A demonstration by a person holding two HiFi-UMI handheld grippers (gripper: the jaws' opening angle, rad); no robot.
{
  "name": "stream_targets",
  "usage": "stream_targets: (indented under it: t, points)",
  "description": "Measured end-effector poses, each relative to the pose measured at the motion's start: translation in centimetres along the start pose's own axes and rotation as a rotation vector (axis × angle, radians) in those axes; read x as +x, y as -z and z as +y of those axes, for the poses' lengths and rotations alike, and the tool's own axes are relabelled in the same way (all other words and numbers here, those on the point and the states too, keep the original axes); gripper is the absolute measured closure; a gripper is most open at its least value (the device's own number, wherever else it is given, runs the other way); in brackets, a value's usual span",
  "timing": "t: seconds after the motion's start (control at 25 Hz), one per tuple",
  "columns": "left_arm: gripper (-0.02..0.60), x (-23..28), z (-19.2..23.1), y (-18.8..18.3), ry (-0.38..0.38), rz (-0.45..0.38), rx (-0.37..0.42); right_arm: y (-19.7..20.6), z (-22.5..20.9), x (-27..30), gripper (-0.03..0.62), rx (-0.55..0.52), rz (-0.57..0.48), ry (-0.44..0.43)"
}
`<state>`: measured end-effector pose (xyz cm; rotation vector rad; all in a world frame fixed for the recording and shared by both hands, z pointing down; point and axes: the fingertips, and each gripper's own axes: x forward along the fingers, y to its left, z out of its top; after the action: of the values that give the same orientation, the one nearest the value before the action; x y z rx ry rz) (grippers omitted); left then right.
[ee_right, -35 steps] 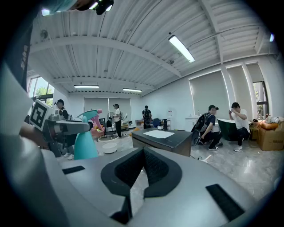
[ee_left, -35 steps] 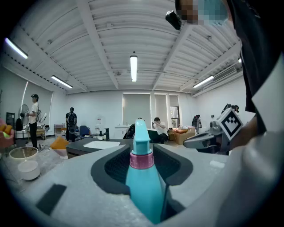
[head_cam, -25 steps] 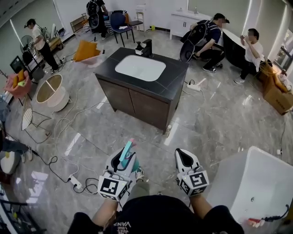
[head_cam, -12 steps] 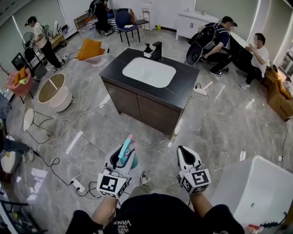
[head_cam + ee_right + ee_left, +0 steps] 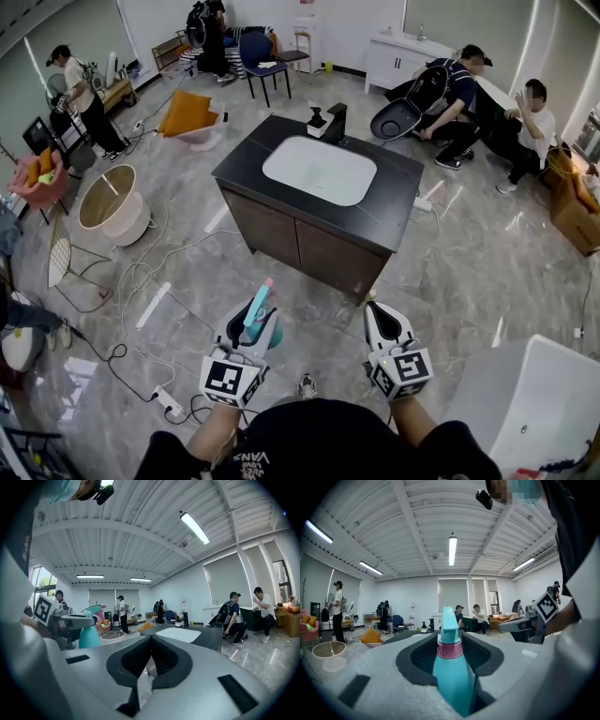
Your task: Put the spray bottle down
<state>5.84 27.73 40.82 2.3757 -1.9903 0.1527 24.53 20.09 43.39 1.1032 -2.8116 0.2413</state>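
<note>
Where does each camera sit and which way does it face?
Head view: on the person's head, looking steeply down at floor and sink cabinet; both forearms and the left gripper and right gripper show.
Left gripper view: on the left gripper, looking along jaws closed on the spray bottle; the person's torso at right.
Right gripper view: on the right gripper, looking along shut, empty jaws; torso at left.
Shared: both gripper views see the cabinet and the other gripper.

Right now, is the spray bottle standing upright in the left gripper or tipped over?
Upright. In the left gripper view the spray bottle stands vertical between the jaws, nozzle on top.
</note>
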Motion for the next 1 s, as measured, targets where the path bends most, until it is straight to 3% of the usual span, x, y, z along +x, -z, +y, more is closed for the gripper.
stream_targets:
  t: [0.24, 0.6, 1.0]
  points:
    - [0.417, 1.4, 3.6, 0.2, 0.017, 0.003, -0.011, -0.1, 0.8, 3.5, 0.594, 0.007, 0.009, 0.02]
    - [0.417, 1.8, 7.2, 1.0, -0.016, 0.017, -0.027, 0.1, 1.5, 6.7, 0.594, 0.021, 0.03, 0.013]
    - [0.419, 6.0, 10.3, 0.9, -0.062, 0.014, -0.028, -0.8, -0.6, 12.5, 0.594, 0.015, 0.029, -0.034]
